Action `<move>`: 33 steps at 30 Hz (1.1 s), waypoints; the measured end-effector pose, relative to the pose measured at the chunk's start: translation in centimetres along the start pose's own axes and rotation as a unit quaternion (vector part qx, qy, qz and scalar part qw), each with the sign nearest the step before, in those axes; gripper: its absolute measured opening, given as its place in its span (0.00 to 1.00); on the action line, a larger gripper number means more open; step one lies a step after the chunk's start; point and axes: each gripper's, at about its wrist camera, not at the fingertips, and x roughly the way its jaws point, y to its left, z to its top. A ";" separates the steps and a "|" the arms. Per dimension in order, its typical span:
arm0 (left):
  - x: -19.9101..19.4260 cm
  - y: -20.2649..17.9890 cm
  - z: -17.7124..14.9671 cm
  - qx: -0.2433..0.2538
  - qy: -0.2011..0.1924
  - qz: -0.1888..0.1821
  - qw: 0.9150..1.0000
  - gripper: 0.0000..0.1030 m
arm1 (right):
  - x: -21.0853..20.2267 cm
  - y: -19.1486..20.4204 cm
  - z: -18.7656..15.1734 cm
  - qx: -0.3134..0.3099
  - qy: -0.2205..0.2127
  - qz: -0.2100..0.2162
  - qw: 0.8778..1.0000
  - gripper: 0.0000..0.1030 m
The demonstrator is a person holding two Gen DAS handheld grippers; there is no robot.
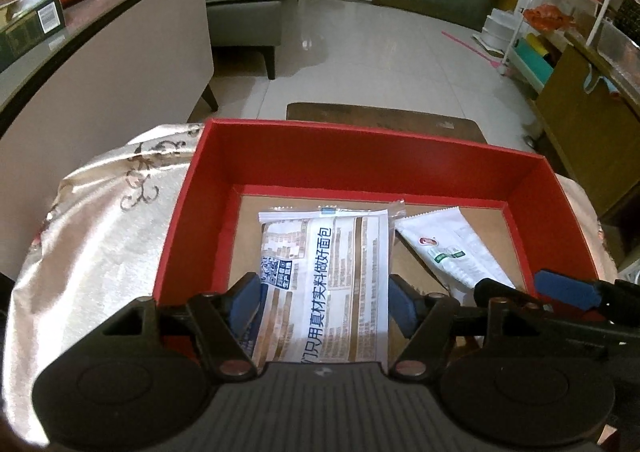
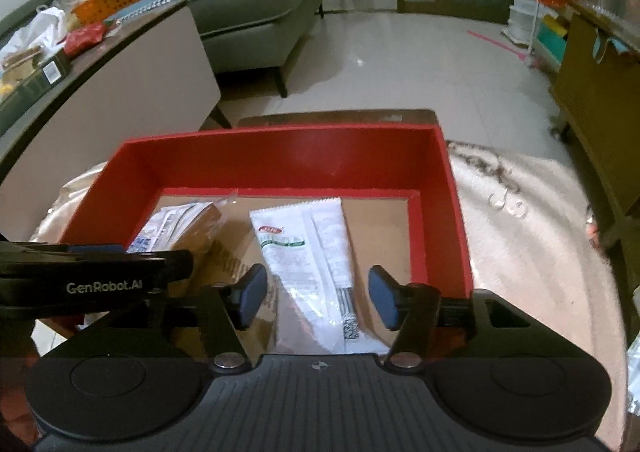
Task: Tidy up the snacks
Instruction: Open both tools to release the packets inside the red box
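Two snack packets lay in the red box (image 1: 192, 212): bread packet (image 1: 332, 272) between the left gripper's (image 1: 324, 304) spread jaws, white packet (image 2: 308, 264) between the right gripper's (image 2: 316, 298) spread jaws, neither pinched.

Two snack packets (image 1: 326, 272) (image 2: 312, 252), one red box (image 1: 360, 148).

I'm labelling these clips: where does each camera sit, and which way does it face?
Left wrist: rides the left gripper, tilted down into the red cardboard box; blue pads flank the printed bread packet, open.
Right wrist: rides the right gripper, same tilt; open pads flank the white snack sachet.
Shared: box, both packets, grey sofa; each shows the other gripper.
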 end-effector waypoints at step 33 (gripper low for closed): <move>-8.4 1.1 -2.8 0.029 -0.073 0.028 0.997 0.61 | -6.0 2.9 -0.7 -0.034 -0.046 0.037 0.998 0.70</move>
